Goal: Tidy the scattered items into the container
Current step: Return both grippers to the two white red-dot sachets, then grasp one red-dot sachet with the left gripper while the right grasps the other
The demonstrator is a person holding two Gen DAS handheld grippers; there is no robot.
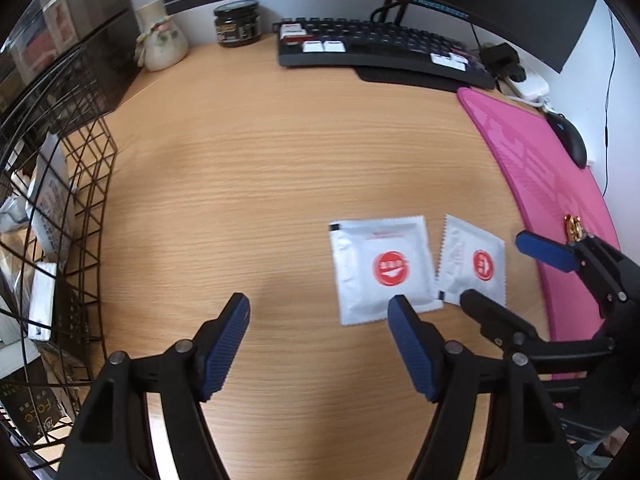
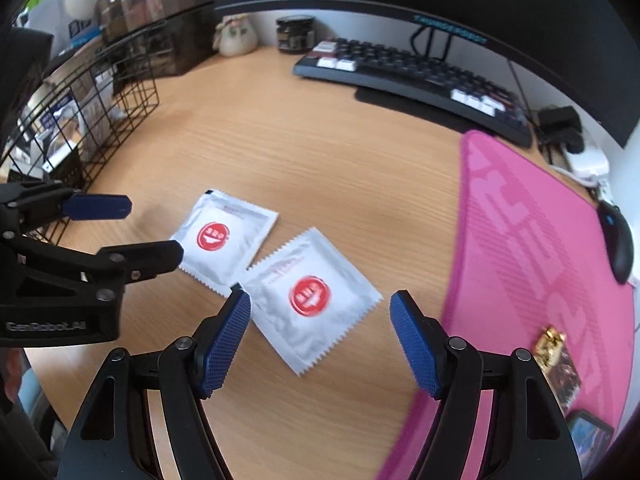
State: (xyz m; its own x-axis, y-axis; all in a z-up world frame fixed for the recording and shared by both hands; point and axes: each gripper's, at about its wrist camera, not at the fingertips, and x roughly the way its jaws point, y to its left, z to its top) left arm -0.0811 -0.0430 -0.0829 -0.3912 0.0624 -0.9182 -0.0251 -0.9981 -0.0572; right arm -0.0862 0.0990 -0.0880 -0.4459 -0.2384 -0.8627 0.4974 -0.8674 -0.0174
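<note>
Left wrist view: left tongs [image 1: 319, 311] spread wide, holding nothing, above the wooden worktop [image 1: 256, 184]. Two white packets with red round marks lie flat side by side: larger packet [image 1: 382, 268], smaller packet [image 1: 472, 262], edges nearly touching. Wire basket [image 1: 90, 200] at far left, holding boxes.

Right wrist view: right tongs [image 2: 320, 308] spread wide, empty, hovering over the smaller packet [image 2: 310, 300]; larger packet [image 2: 224, 238] just beyond. Pink mat [image 2: 532, 248] to the right.

We see a matt wood-grain desk [image 1: 240, 168], two glossy, crinkled foil-like sachets [image 2: 224, 236] [image 2: 310, 300] with serrated edges, a black wire-mesh basket [image 1: 86, 184], a ribbed pink mat [image 2: 532, 240], and finely textured blue pads [image 2: 224, 344]
</note>
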